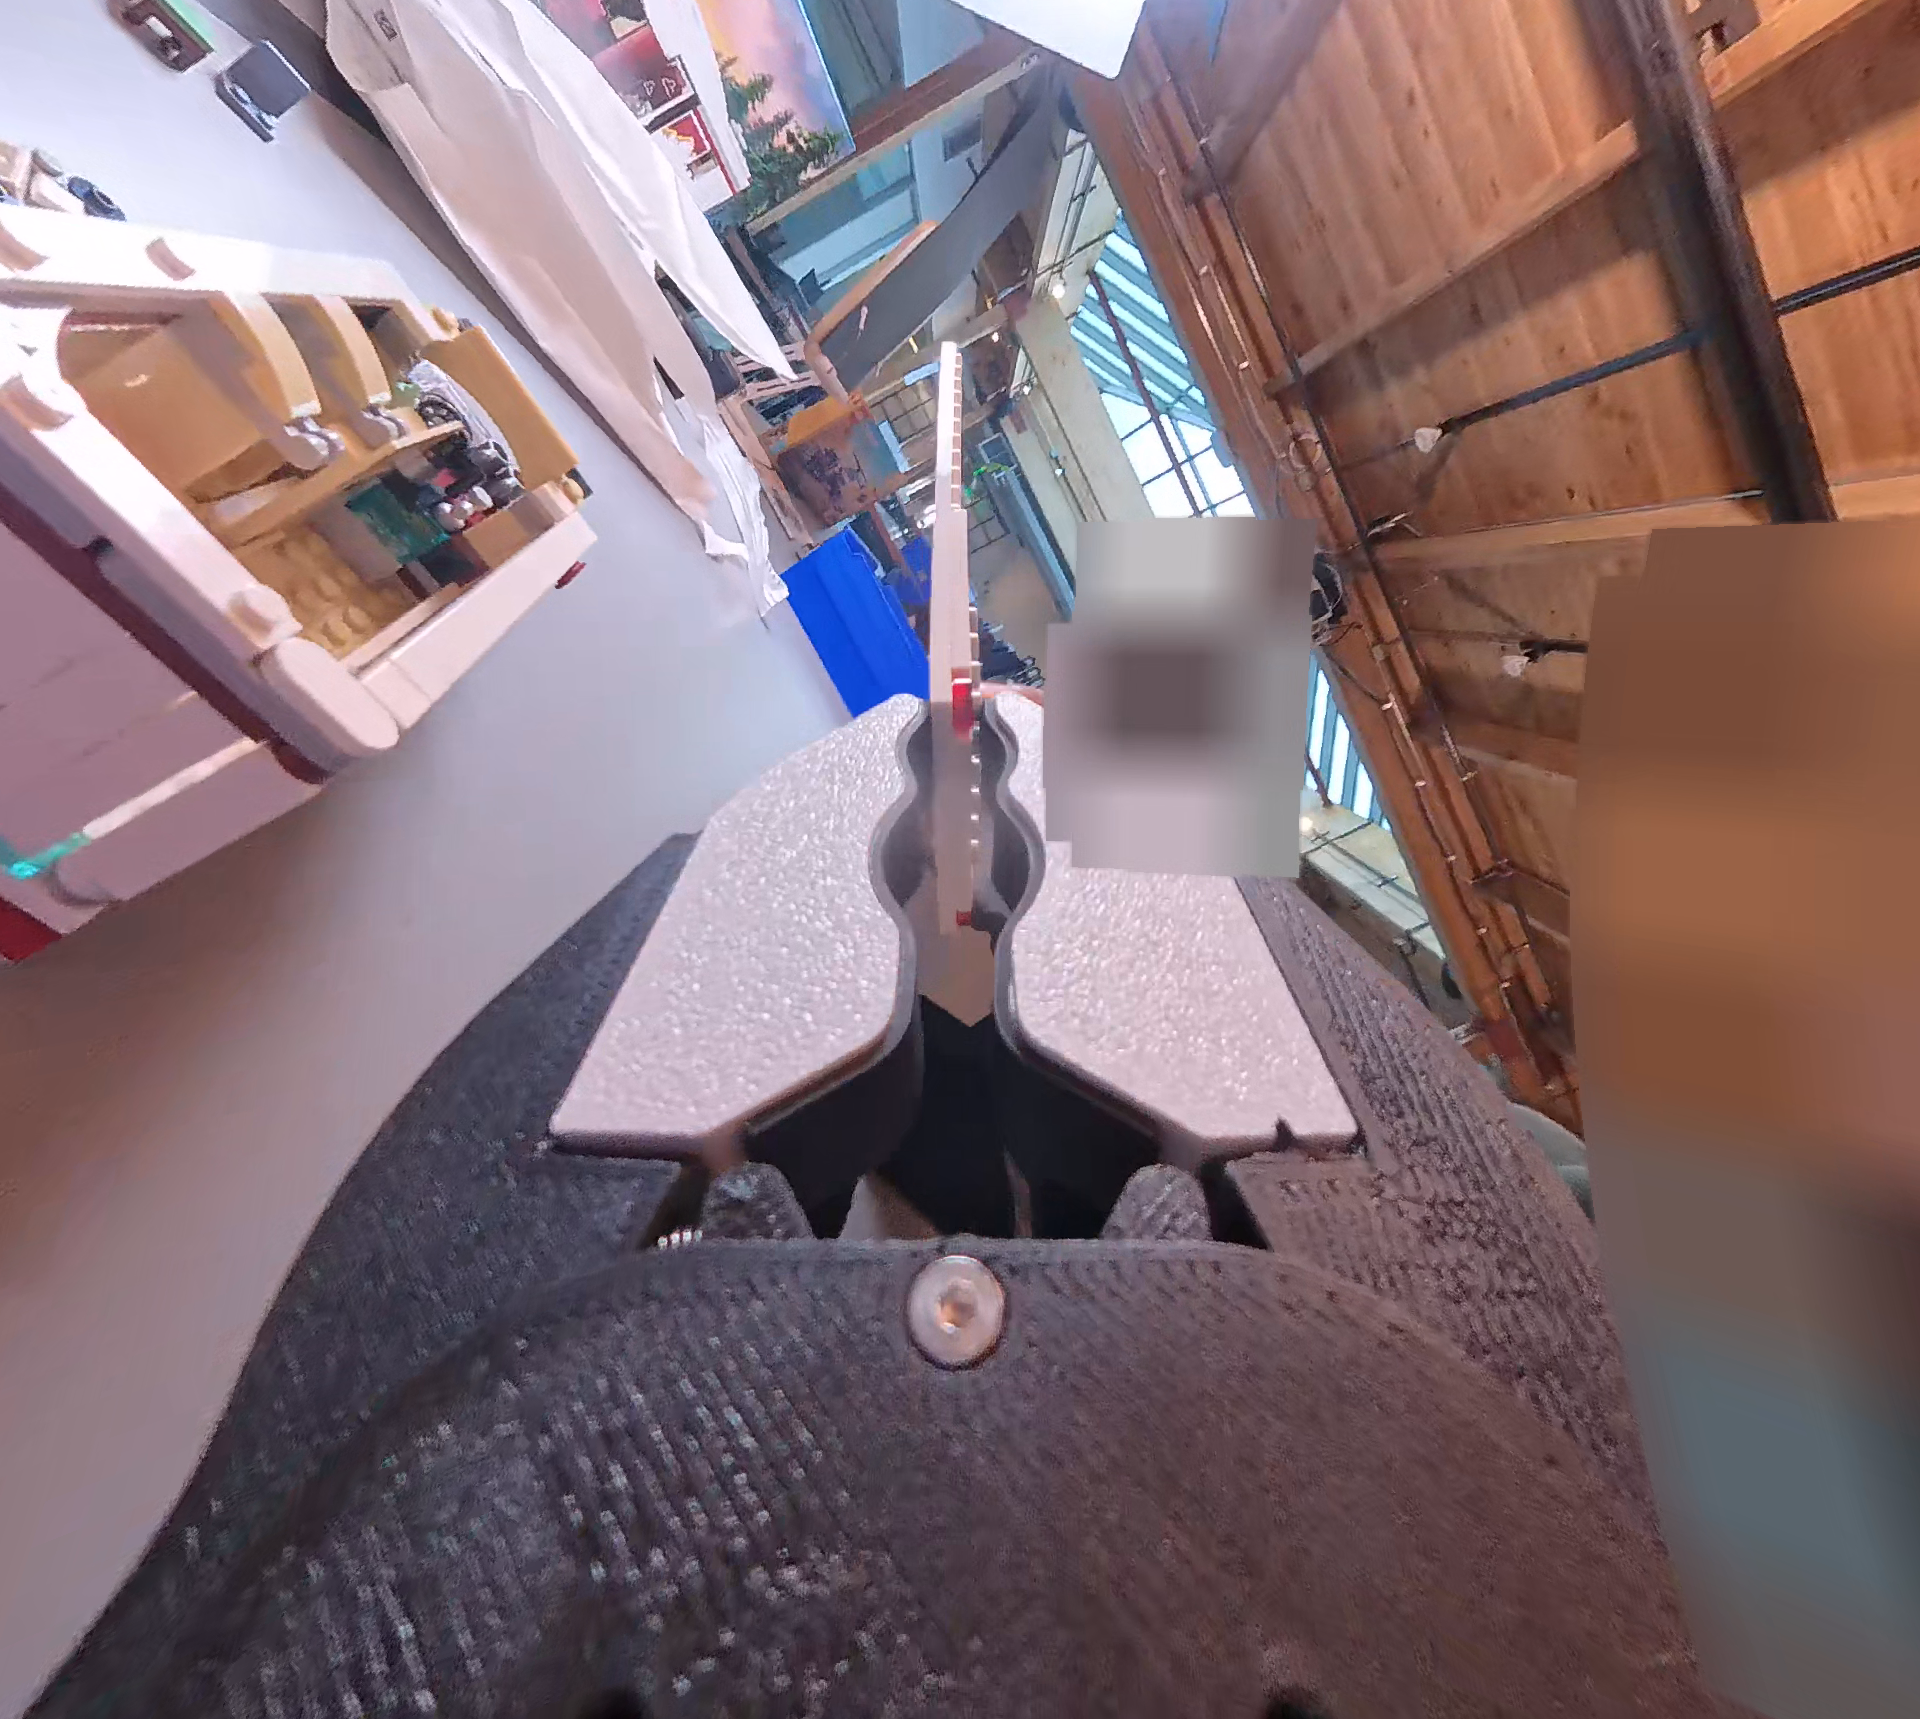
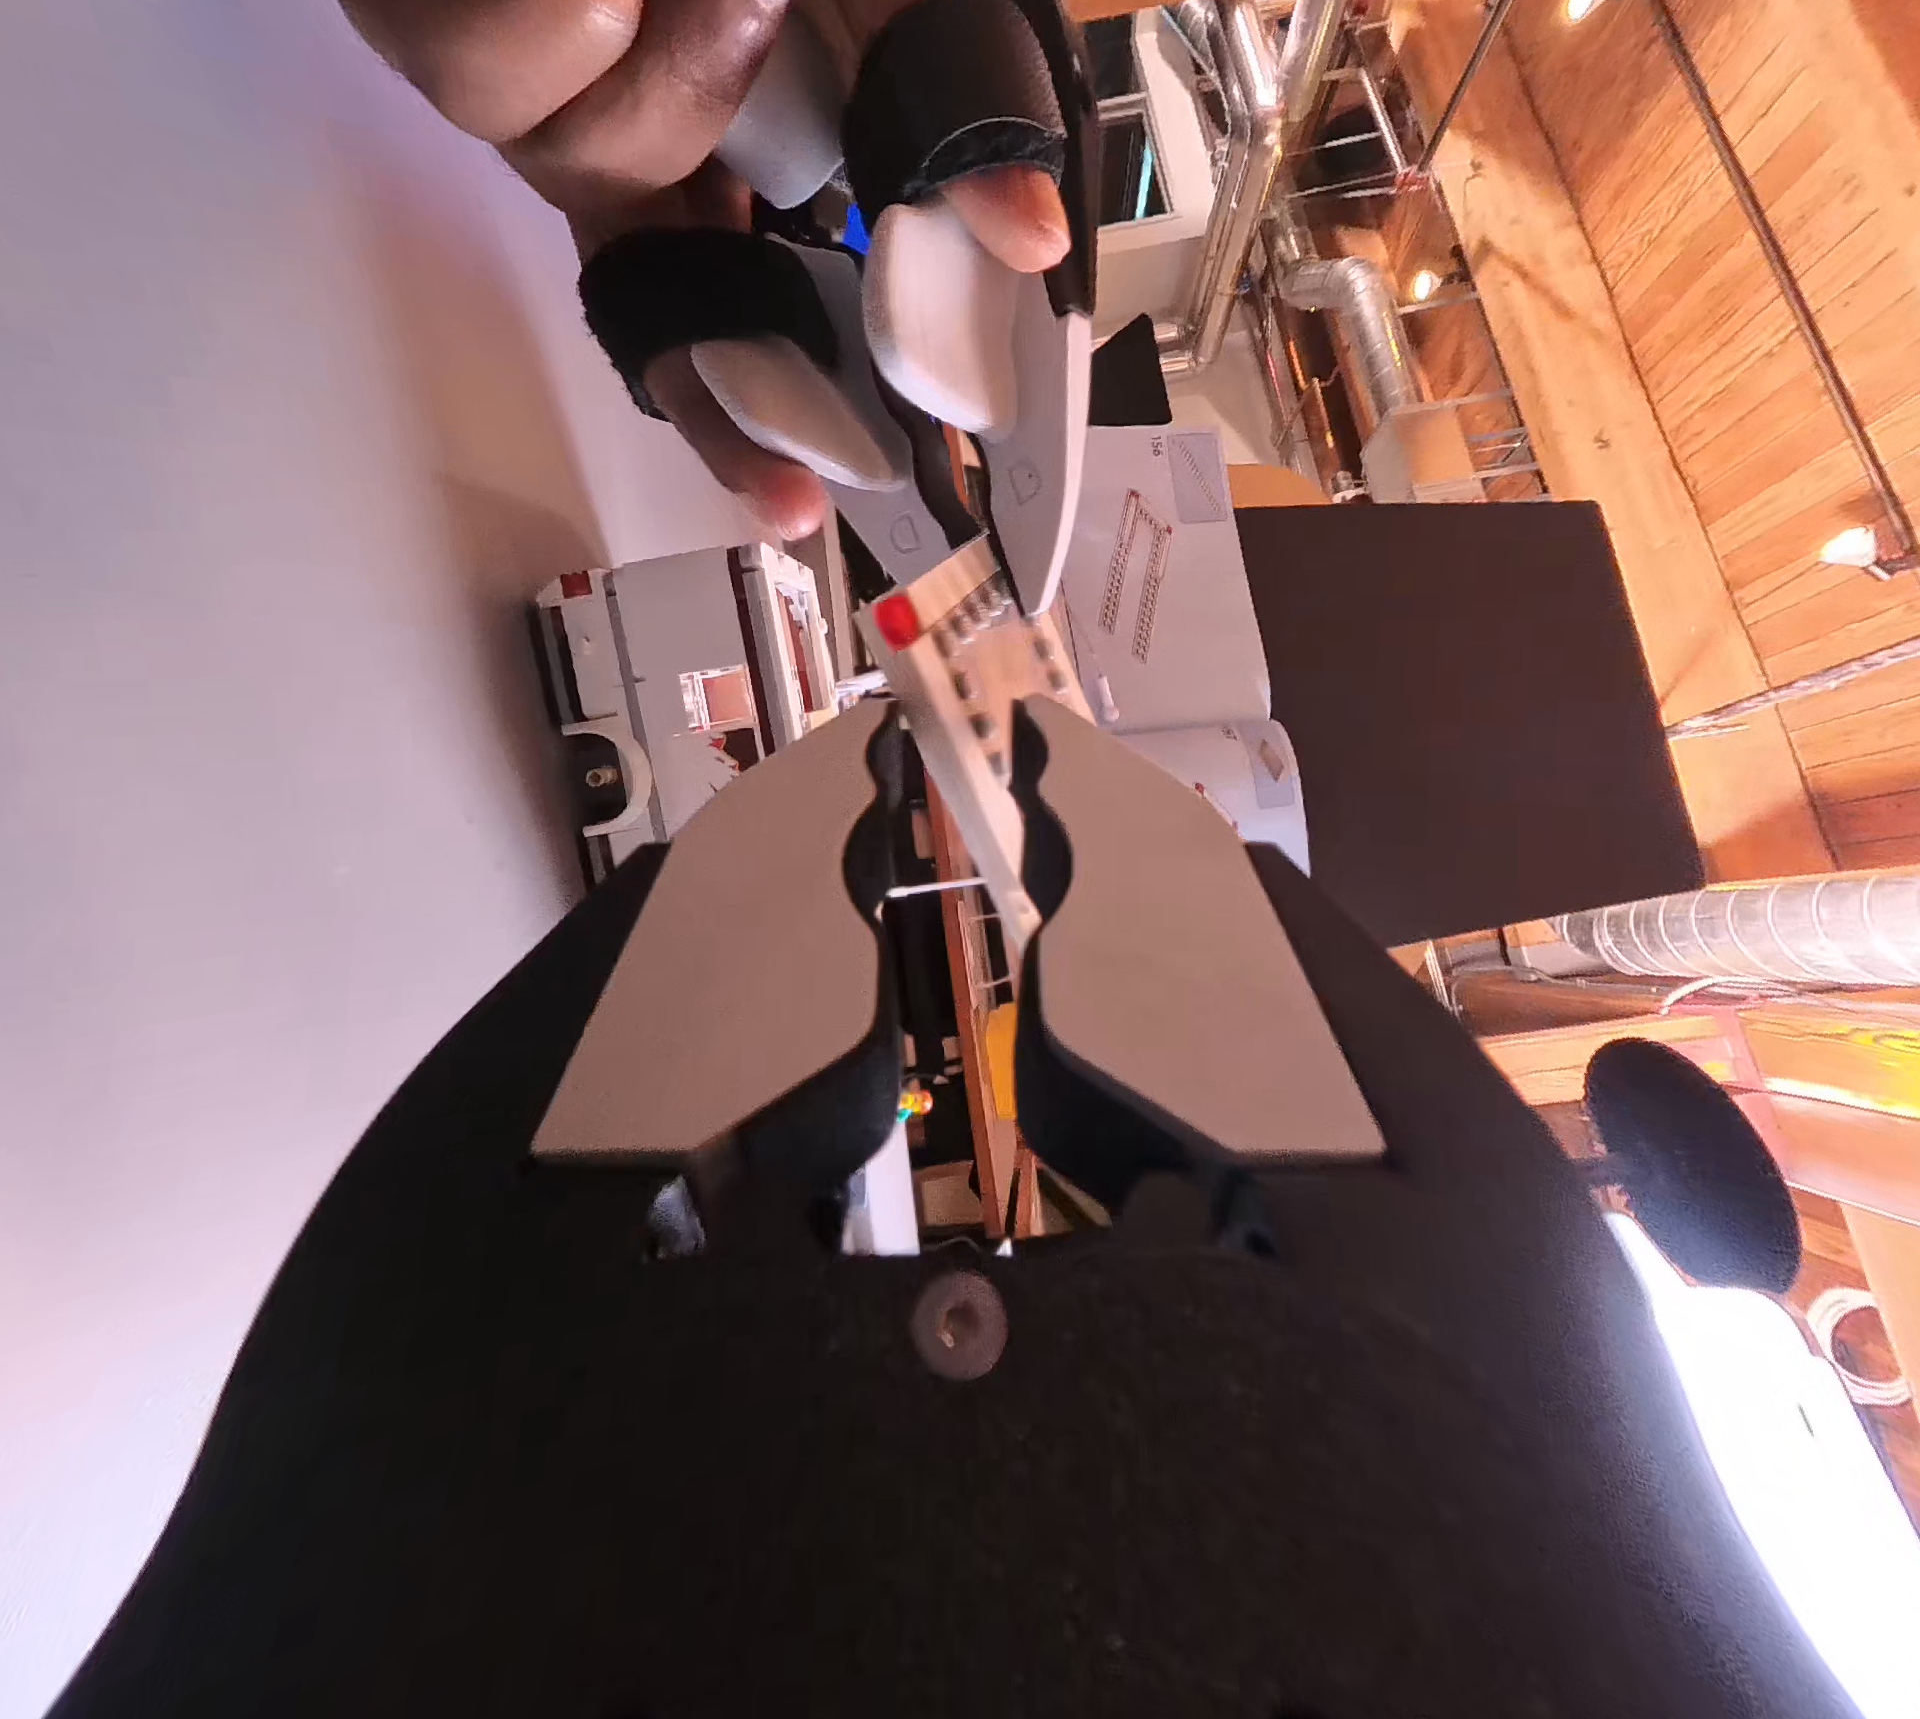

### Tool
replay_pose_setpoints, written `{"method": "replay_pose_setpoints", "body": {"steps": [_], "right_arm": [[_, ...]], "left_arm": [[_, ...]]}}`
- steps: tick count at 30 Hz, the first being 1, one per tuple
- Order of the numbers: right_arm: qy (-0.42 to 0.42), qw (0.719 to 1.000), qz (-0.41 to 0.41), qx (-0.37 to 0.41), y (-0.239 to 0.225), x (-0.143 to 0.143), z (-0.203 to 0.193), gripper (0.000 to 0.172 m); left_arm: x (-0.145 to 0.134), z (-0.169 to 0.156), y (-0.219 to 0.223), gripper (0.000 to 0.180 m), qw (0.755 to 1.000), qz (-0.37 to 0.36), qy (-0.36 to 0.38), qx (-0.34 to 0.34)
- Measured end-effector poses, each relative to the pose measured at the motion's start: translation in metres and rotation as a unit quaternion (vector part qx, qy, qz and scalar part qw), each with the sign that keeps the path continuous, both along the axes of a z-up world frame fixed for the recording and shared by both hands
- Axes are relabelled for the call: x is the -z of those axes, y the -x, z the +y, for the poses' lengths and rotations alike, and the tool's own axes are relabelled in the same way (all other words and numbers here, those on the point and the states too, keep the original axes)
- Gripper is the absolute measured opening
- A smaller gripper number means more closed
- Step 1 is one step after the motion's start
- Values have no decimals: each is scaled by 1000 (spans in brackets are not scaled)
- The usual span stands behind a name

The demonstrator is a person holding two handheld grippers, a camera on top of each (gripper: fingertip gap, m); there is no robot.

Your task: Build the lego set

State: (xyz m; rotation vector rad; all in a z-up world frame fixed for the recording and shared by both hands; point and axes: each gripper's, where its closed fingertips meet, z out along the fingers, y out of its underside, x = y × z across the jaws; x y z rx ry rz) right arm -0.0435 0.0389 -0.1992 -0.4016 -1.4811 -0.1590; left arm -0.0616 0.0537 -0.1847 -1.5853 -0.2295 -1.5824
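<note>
The left gripper [image 1: 958, 724] pinches one long white studded plate [image 1: 951, 526] edge-on, both wavy pads pressed to its faces; two small red pieces show on it, one at the fingertips and one deeper between the fingers. The right gripper [image 2: 956, 724] stands partly open around the same plate's other end [image 2: 961, 713], which crosses its gap slantwise, touching the right-hand finger [image 2: 1143, 890] only. Farther out lie one white brick-built vehicle [image 2: 675, 682], one open instruction booklet [image 2: 1174, 609] and one blue bin [image 1: 852, 630].
</note>
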Motion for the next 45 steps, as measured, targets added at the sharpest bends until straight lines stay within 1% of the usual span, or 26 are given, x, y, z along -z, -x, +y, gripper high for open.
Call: {"method": "replay_pose_setpoints", "body": {"steps": [3, 6, 12, 16, 19, 22, 23, 24, 25, 26, 27, 28, 29, 30, 31, 33, 34, 35, 36, 37, 39, 40, 41, 42, 44, 45], "right_arm": [[-4, 1000, 2, -6, 2, 1, -1, 14], [-7, 1000, 6, -13, 1, -5, -3, 9], [12, 999, 20, -24, -3, -18, -7, 7], [46, 997, 41, -39, -9, -26, -10, 6], [104, 991, 68, -51, -17, -37, -9, 6], [164, 980, 89, -68, -27, -48, -6, 6], [183, 976, 90, -76, -31, -49, -6, 6], [203, 971, 90, -85, -34, -50, -7, 6], [220, 967, 85, -92, -36, -49, -9, 6], [234, 964, 74, -98, -37, -46, -10, 6], [245, 962, 61, -101, -38, -42, -11, 6], [257, 960, 45, -105, -38, -37, -13, 6], [272, 956, 23, -108, -38, -30, -15, 6], [286, 952, 3, -111, -38, -24, -17, 6], [300, 947, -13, -114, -38, -20, -19, 6], [328, 936, -43, -122, -37, -13, -24, 6], [339, 931, -56, -125, -36, -10, -27, 6], [347, 926, -70, -129, -36, -7, -30, 6], [353, 923, -78, -131, -36, -6, -32, 6], [357, 921, -82, -131, -36, -5, -34, 6], [365, 917, -88, -135, -36, -6, -36, 6], [368, 915, -89, -137, -37, -7, -37, 7], [366, 916, -95, -136, -37, -6, -37, 8], [361, 917, -104, -133, -37, -5, -37, 13], [349, 920, -126, -127, -37, -1, -37, 16], [343, 920, -139, -125, -37, 2, -38, 16]], "left_arm": [[-1, -1, 3, 8, 1000, -6, 0, -5], [-1, -2, 3, 13, 1000, -12, 0, 0], [-9, -7, 1, 14, 1000, -17, -20, 14], [-18, -13, -4, 19, 998, -23, -43, 33], [-24, -16, -6, 28, 996, 7, -77, 37], [-22, -19, -2, 36, 986, 107, -127, 17], [-20, -20, 0, 37, 976, 160, -148, 5], [-18, -19, 3, 38, 958, 229, -173, -17], [-15, -17, 5, 38, 927, 312, -203, -41], [-13, -17, 7, 40, 884, 400, -235, -61], [-13, -18, 6, 41, 833, 478, -268, -75], [-13, -19, 4, 40, 779, 546, -297, -83], [-12, -22, -2, 40, 730, 596, -326, -81], [-11, -25, -9, 40, 692, 629, -347, -72], [-8, -28, -17, 41, 663, 651, -365, -59], [5, -32, -29, 41, 613, 688, -388, -22], [12, -33, -32, 39, 593, 702, -393, -9], [15, -33, -35, 31, 579, 708, -403, -9], [17, -34, -37, 16, 573, 709, -412, -9], [19, -36, -38, 11, 569, 708, -419, -5], [22, -40, -40, 9, 557, 704, -441, 3], [22, -41, -41, 9, 558, 696, -452, 1], [23, -42, -41, 9, 564, 691, -452, 4], [26, -43, -41, 9, 564, 690, -453, 11], [28, -45, -42, 9, 555, 692, -461, 12], [30, -47, -44, 9, 556, 689, -464, 19]]}}
